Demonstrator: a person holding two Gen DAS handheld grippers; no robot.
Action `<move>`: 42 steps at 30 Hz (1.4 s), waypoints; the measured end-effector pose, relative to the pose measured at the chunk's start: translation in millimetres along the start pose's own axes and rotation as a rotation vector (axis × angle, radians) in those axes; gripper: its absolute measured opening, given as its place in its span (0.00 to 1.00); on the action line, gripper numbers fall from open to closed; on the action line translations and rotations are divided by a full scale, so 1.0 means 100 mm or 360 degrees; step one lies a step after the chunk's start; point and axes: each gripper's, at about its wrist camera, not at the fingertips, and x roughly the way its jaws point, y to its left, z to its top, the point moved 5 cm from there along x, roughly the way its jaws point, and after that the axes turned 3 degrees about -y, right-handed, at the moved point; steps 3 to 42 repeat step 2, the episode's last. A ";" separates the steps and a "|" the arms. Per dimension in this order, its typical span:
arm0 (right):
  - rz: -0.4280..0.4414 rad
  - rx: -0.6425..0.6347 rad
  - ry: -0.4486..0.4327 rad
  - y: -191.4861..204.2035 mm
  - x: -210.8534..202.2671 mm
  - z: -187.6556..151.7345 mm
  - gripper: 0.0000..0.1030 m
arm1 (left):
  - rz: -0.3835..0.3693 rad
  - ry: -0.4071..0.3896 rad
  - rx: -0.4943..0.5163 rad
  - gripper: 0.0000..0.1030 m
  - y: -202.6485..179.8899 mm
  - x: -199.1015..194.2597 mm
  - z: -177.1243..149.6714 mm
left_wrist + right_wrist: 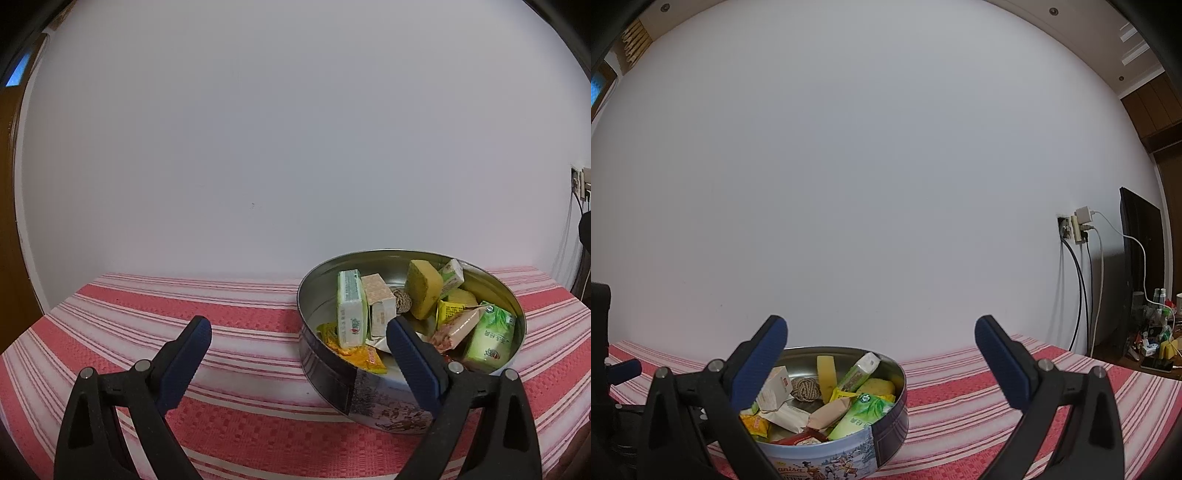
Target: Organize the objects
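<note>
A round metal tin (317, 354) with a printed side stands on the red-and-white striped cloth (240, 321). It holds several small things: green-and-white packs (351, 308), yellow sponges (423, 291), a rope knot (513, 302), snack packets (456, 328). My left gripper (299, 328) is open and empty, its right finger in front of the tin's near rim. In the right wrist view the tin (886, 432) sits low left. My right gripper (881, 328) is open and empty above the tin's right side.
A white wall is close behind the table. A wall socket with plugs and cables (1078, 229) is at the right. A dark screen (1137, 266) and a cluttered side surface (1156, 347) stand far right. A wooden door frame (11, 184) is at the left.
</note>
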 end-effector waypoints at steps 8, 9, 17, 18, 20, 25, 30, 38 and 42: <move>-0.0001 0.0004 0.0003 -0.03 0.01 -0.01 1.00 | 0.0001 0.0004 0.0006 0.94 -0.01 0.00 0.00; -0.0001 0.0004 0.0003 -0.03 0.01 -0.01 1.00 | 0.0001 0.0004 0.0006 0.94 -0.01 0.00 0.00; -0.0001 0.0004 0.0003 -0.03 0.01 -0.01 1.00 | 0.0001 0.0004 0.0006 0.94 -0.01 0.00 0.00; -0.0001 0.0004 0.0003 -0.03 0.01 -0.01 1.00 | 0.0001 0.0004 0.0006 0.94 -0.01 0.00 0.00; -0.0001 0.0004 0.0003 -0.03 0.01 -0.01 1.00 | 0.0001 0.0004 0.0006 0.94 -0.01 0.00 0.00; -0.0001 0.0004 0.0003 -0.03 0.01 -0.01 1.00 | 0.0001 0.0004 0.0006 0.94 -0.01 0.00 0.00; -0.0001 0.0004 0.0003 -0.03 0.01 -0.01 1.00 | 0.0001 0.0004 0.0006 0.94 -0.01 0.00 0.00; -0.0001 0.0004 0.0003 -0.03 0.01 -0.01 1.00 | 0.0001 0.0004 0.0006 0.94 -0.01 0.00 0.00; -0.0001 0.0004 0.0003 -0.03 0.01 -0.01 1.00 | 0.0001 0.0004 0.0006 0.94 -0.01 0.00 0.00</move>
